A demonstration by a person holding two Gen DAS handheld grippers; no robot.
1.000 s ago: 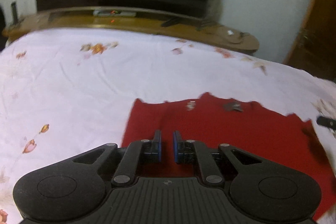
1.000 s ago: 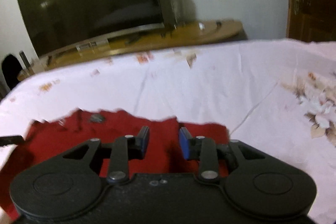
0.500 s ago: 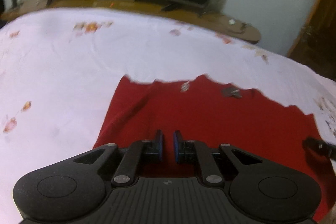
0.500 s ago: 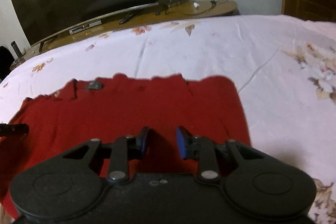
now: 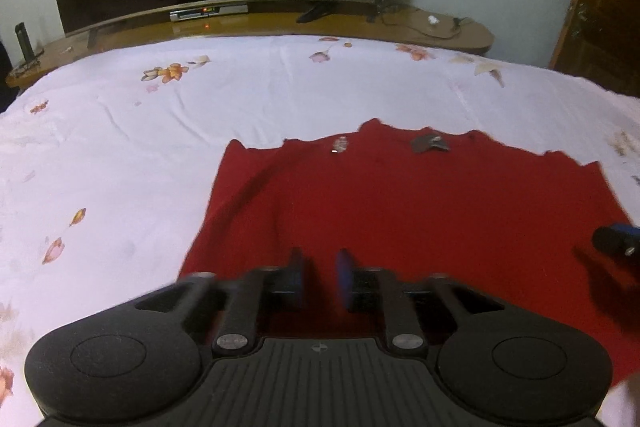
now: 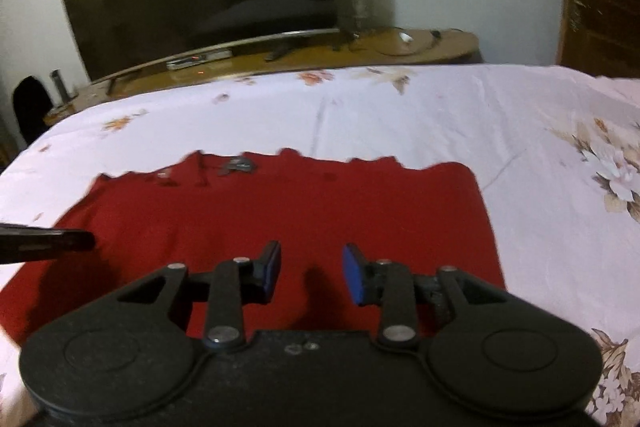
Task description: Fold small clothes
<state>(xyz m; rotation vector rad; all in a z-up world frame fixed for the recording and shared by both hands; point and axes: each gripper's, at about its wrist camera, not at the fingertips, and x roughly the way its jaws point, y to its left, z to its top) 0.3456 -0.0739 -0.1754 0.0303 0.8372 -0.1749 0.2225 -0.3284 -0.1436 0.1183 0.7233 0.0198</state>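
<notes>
Lying beneath left gripper: red garment

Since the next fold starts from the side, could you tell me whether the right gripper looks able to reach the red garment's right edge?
Probably yes: the right gripper hovers open over the red garment, nothing between it and that edge.

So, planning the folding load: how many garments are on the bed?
1. A single red garment lies spread flat on the floral sheet, under both grippers. More could lie outside both views.
</notes>
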